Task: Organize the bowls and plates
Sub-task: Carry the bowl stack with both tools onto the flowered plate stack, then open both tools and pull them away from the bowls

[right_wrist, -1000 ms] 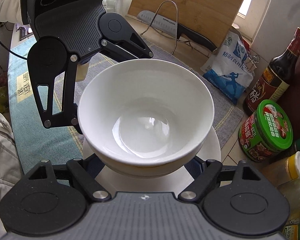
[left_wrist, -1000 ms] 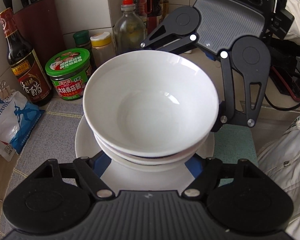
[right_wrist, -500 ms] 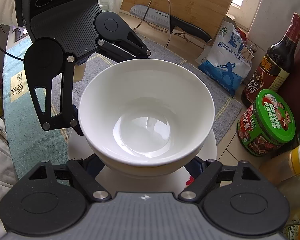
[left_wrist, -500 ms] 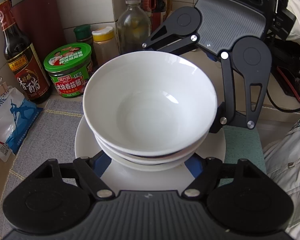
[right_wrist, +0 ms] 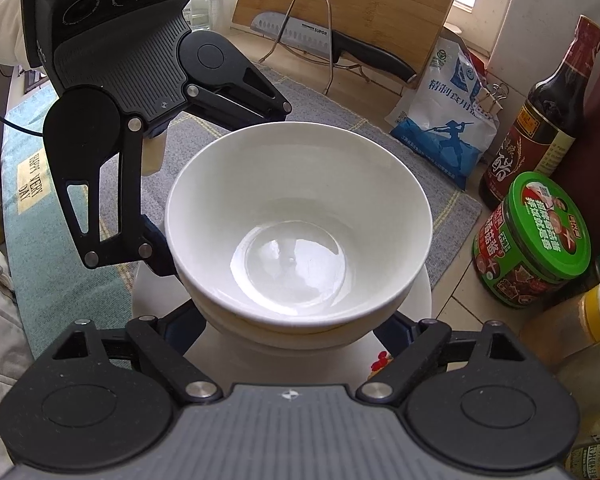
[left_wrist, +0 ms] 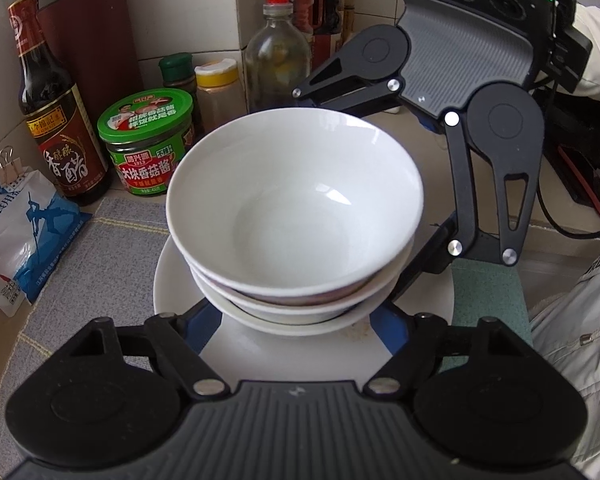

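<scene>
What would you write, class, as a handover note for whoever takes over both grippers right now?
Left gripper: jaws opening, either side of the bowl stack, nothing gripped.
Right gripper: the same from the opposite side.
The bowls sit nested on the white plate, on the grey mat.
Done: bowls stacked on the plate.
Left: draw both grippers clear; no other dishes in view.

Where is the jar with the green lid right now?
The jar with the green lid stands at the left of the left wrist view, on the counter between the dark sauce bottle and the stacked white bowls, just beyond the grey mat.
</scene>
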